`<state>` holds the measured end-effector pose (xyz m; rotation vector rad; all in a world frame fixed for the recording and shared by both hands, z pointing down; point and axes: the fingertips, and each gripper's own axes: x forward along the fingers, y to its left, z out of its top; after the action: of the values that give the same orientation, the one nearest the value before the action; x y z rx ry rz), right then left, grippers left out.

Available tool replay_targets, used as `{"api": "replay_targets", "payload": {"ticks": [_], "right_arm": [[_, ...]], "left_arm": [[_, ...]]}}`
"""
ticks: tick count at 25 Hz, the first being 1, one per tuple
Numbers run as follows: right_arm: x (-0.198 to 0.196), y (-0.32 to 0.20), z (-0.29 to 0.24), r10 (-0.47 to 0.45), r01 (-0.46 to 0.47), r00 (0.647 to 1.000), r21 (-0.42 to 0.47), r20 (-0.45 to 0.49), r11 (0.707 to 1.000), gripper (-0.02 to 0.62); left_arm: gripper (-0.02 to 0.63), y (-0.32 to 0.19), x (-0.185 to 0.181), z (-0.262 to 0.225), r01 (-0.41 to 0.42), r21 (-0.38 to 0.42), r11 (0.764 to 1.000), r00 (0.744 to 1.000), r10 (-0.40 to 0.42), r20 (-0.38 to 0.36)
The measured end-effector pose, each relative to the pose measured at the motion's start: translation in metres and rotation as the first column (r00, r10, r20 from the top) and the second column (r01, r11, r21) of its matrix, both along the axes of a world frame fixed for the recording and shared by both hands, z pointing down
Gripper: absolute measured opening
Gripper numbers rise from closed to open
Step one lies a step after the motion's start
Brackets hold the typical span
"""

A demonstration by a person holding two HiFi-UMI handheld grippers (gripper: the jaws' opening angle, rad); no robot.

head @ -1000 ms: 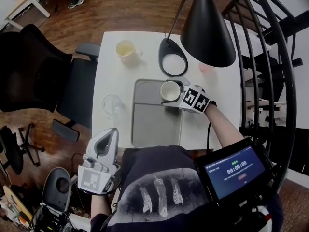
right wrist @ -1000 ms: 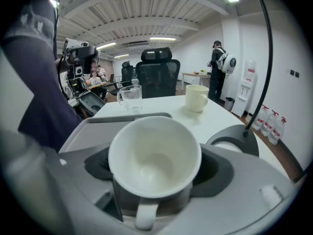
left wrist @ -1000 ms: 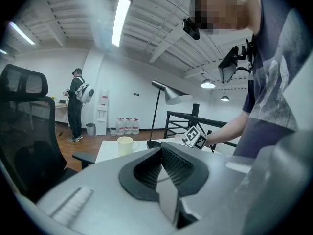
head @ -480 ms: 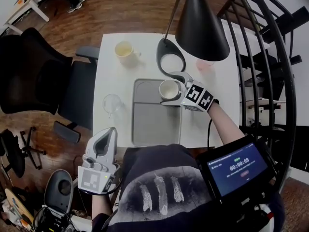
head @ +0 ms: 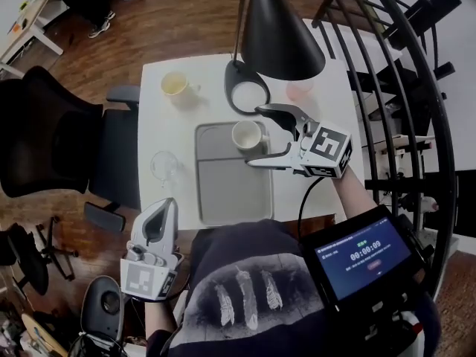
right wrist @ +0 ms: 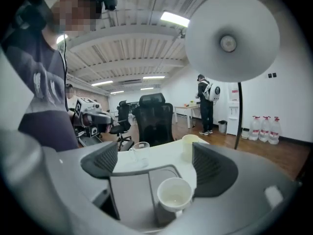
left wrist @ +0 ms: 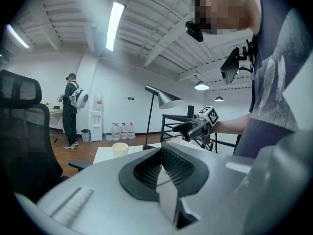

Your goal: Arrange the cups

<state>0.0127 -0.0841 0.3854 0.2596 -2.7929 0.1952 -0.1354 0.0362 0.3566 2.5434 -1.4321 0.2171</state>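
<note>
A white cup [head: 246,134] stands upright on the far right corner of the grey tray [head: 223,192]; the right gripper view shows the same cup [right wrist: 174,195] low between the jaws. My right gripper [head: 254,137] hangs above it with its jaws wide apart, touching nothing; they have just been opening. A yellow cup [head: 174,84] sits at the table's far left, a clear glass cup [head: 164,165] left of the tray, and a pink cup [head: 300,89] at the far right. Off the table's near left corner, my left gripper [head: 163,207] is shut and empty.
A black desk lamp has its round base [head: 247,95] just behind the tray and its shade [head: 274,28] overhanging the table's far side. A black office chair [head: 52,136] stands left of the table, a black railing [head: 401,88] to the right. A person [left wrist: 71,109] stands far off.
My right gripper, which was down around the white cup, has lifted clear of it with its jaws spread wider. The cup stays on the tray. The left gripper has kept still.
</note>
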Motion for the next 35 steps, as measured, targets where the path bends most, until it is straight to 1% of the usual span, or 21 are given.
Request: {"api": "replay_targets", "payload": {"ticks": [1, 2, 3, 4, 6, 7, 10, 12, 15, 17, 20, 21, 22, 24, 27, 30, 35], "right_arm": [[0.004, 0.003, -0.007, 0.006, -0.006, 1.0, 0.0, 0.02, 1.0, 0.486], [0.008, 0.007, -0.014, 0.008, -0.008, 0.999, 0.001, 0.038, 1.0, 0.426], [0.013, 0.011, -0.02, 0.008, -0.008, 0.998, -0.002, 0.054, 1.0, 0.348], [0.017, 0.016, -0.025, 0.009, -0.009, 0.997, -0.006, 0.072, 1.0, 0.289], [0.027, 0.022, -0.033, 0.018, -0.018, 0.994, -0.01, 0.107, 1.0, 0.082], [0.032, 0.024, -0.034, 0.02, -0.019, 0.993, -0.015, 0.119, 1.0, 0.003], [0.039, 0.031, -0.029, -0.005, 0.01, 0.992, -0.04, 0.126, 0.999, 0.003], [0.036, 0.04, -0.028, -0.021, 0.028, 0.99, -0.052, 0.137, 0.998, 0.003], [0.031, 0.053, -0.032, -0.03, 0.045, 0.987, -0.096, 0.161, 0.994, 0.003], [0.03, 0.059, -0.036, -0.042, 0.07, 0.977, -0.128, 0.21, 0.989, 0.003], [0.032, 0.061, -0.052, -0.051, 0.125, 0.935, -0.192, 0.351, 0.973, 0.003], [0.032, 0.059, -0.057, -0.044, 0.13, 0.923, -0.203, 0.383, 0.97, 0.002], [0.033, 0.057, -0.059, -0.036, 0.127, 0.918, -0.207, 0.394, 0.97, 0.002], [0.034, 0.051, -0.058, -0.029, 0.114, 0.924, -0.203, 0.381, 0.972, 0.002], [0.039, 0.049, -0.052, -0.024, 0.109, 0.93, -0.212, 0.366, 0.971, 0.002], [0.04, 0.051, -0.045, -0.014, 0.098, 0.936, -0.223, 0.352, 0.97, 0.002], [0.036, 0.051, -0.04, -0.01, 0.096, 0.939, -0.234, 0.345, 0.968, 0.002]], "left_arm": [[0.015, -0.001, 0.002, 0.0, -0.006, 0.0, 1.0, 1.0, 0.006, -0.002], [0.015, -0.001, 0.003, -0.001, -0.012, 0.0, 1.0, 1.0, 0.012, -0.004], [0.015, -0.001, 0.005, -0.001, -0.021, 0.003, 1.0, 1.0, 0.021, -0.004], [0.015, -0.001, 0.006, -0.002, -0.03, 0.008, 1.0, 1.0, 0.03, -0.004], [0.015, -0.002, 0.01, -0.003, -0.045, 0.016, 0.999, 0.999, 0.045, -0.006], [0.015, -0.004, 0.013, -0.003, -0.051, 0.018, 0.999, 0.999, 0.052, -0.006], [0.015, -0.008, 0.021, 0.001, -0.067, 0.02, 0.998, 0.998, 0.067, -0.004], [0.015, -0.007, 0.02, 0.0, -0.074, 0.018, 0.997, 0.997, 0.075, -0.005], [0.015, -0.005, 0.019, -0.002, -0.084, 0.014, 0.996, 0.996, 0.084, 0.0], [0.015, -0.005, 0.02, 0.0, -0.089, 0.017, 0.996, 0.996, 0.088, 0.018], [0.015, -0.008, 0.022, 0.004, -0.098, 0.023, 0.995, 0.995, 0.097, 0.035], [0.015, -0.009, 0.021, 0.005, -0.102, 0.023, 0.994, 0.994, 0.101, 0.035], [0.015, -0.011, 0.02, 0.006, -0.107, 0.021, 0.994, 0.994, 0.106, 0.036], [0.015, -0.015, 0.018, 0.009, -0.11, 0.011, 0.994, 0.993, 0.109, 0.049], [0.015, -0.021, 0.017, 0.013, -0.093, -0.007, 0.996, 0.994, 0.093, 0.054], [0.015, -0.024, 0.017, 0.012, -0.09, -0.008, 0.996, 0.995, 0.091, 0.049], [0.015, -0.027, 0.019, 0.012, -0.112, 0.003, 0.994, 0.992, 0.112, 0.054]]}}
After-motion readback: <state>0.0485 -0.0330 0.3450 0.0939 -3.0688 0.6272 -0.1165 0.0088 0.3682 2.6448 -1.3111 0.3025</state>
